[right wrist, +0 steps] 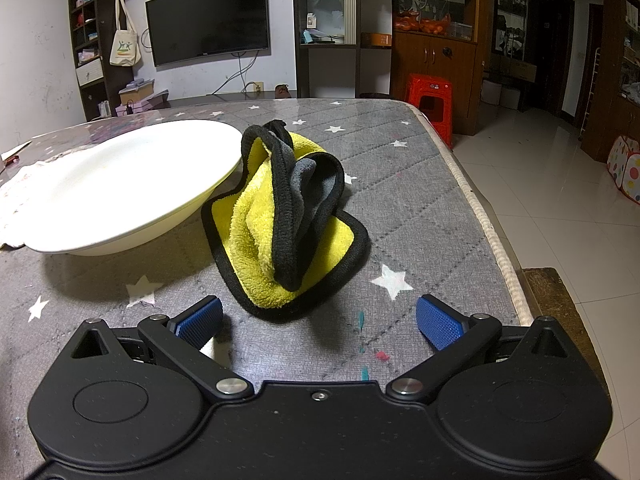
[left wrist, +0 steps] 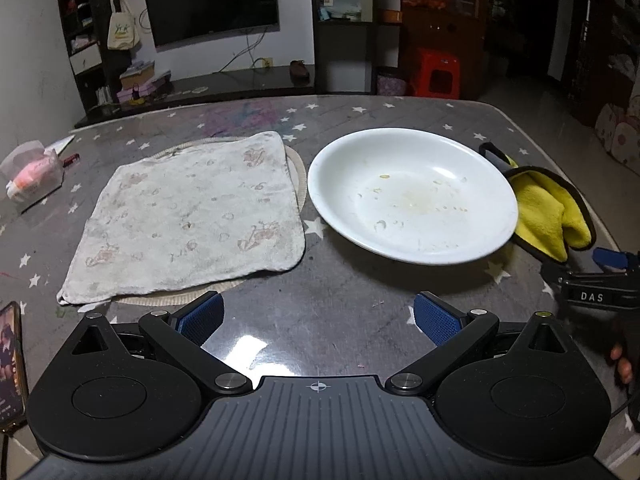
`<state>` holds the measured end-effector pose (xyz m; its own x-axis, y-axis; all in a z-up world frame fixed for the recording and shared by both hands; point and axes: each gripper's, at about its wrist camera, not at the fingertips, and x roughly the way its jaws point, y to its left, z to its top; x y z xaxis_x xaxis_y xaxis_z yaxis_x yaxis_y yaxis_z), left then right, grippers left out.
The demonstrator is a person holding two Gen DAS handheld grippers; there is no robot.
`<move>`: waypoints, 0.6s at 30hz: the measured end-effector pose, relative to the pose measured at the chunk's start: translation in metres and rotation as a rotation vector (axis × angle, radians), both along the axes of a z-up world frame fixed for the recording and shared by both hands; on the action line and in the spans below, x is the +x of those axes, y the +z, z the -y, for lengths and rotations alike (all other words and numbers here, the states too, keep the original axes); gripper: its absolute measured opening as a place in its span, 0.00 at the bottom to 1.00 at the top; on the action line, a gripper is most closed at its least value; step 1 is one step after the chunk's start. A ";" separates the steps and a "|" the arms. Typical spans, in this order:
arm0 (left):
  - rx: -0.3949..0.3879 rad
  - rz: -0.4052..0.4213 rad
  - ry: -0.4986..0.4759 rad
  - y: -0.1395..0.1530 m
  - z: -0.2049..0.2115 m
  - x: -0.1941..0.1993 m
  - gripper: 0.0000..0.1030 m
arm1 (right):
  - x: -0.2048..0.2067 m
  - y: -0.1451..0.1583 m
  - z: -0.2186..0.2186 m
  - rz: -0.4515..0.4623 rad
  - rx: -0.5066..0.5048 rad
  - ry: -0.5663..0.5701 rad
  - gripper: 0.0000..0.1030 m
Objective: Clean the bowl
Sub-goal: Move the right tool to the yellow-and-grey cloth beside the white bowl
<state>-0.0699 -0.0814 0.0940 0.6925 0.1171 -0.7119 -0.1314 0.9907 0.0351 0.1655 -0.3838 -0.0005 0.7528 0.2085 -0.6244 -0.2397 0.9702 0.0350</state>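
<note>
Bowl (left wrist: 412,196): wide, shallow, glossy white, smeared inside.
Cloth (right wrist: 280,224): crumpled yellow plush, black-edged.
Left tool (left wrist: 318,318): spread, empty.
Right tool (right wrist: 320,318): spread, empty.

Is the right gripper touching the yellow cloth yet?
Apart. In the right wrist view the right gripper is open, with bare table showing between its blue fingertips and the yellow cloth.

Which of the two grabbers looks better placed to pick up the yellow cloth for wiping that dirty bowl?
The right hand-held gripper. It is open with the yellow cloth straight ahead of its fingers. The left hand-held gripper, also open, faces bare table between towel and bowl.
</note>
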 end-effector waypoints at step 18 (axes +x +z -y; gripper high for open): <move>0.060 0.042 -0.036 0.006 0.015 -0.005 1.00 | 0.000 0.000 0.000 0.000 0.000 0.000 1.00</move>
